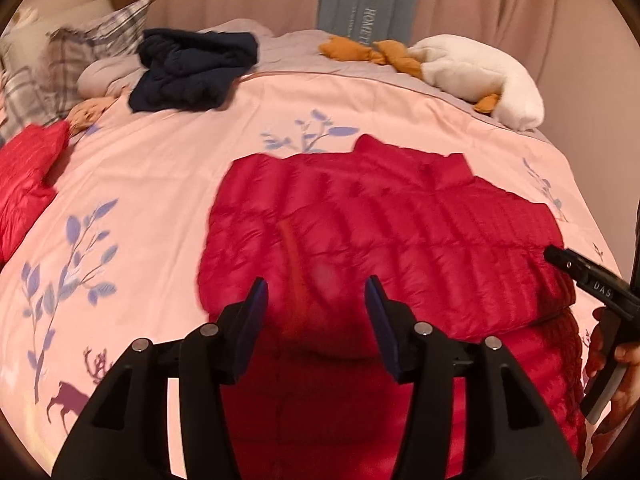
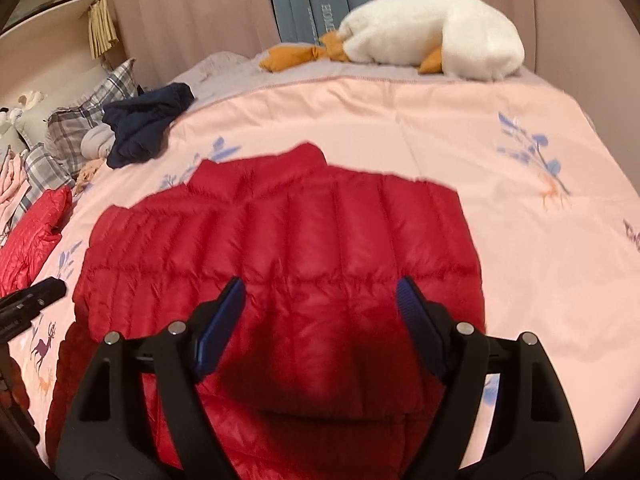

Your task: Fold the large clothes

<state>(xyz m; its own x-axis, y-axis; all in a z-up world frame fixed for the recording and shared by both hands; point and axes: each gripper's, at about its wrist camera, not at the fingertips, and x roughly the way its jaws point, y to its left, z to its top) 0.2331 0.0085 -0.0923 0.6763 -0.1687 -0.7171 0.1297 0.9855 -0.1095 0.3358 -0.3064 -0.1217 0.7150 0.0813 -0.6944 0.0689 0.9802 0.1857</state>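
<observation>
1. Now, at nine o'clock in your left camera's view sits a second red garment (image 1: 28, 184) near the plaid pillows (image 1: 80, 52); keep it out of this fold.

2. Next, at eleven o'clock, the dark blue clothes (image 1: 192, 72) lie bunched, well apart from your work. Leave them alone.

3. Your left tongs (image 1: 318, 300) stand partly open with nothing between the pads; the red puffer jacket (image 1: 380, 216) lies just beneath them. You look to be between grips, so pick the next hold with care.

4. The jacket lies in the middle of the pink bedspread (image 1: 160, 184), collar toward twelve o'clock and the near part running under both tools at six o'clock. One sleeve appears folded across the body, though blur leaves that uncertain.

5. Puffy fabric is slick and springs back. I'd pinch at a stitched seam, taking every layer, and press the fold flat before letting go.

6. Your right tongs (image 2: 320, 300) are wide open and empty, hovering over the jacket's lower half. Match them to the left side, so both corners rise evenly toward the collar.

7. At one o'clock, the white plush toy (image 2: 432, 36) rests by the curtain (image 2: 200, 20), clear of the jacket. Lay the fold short of it.
</observation>
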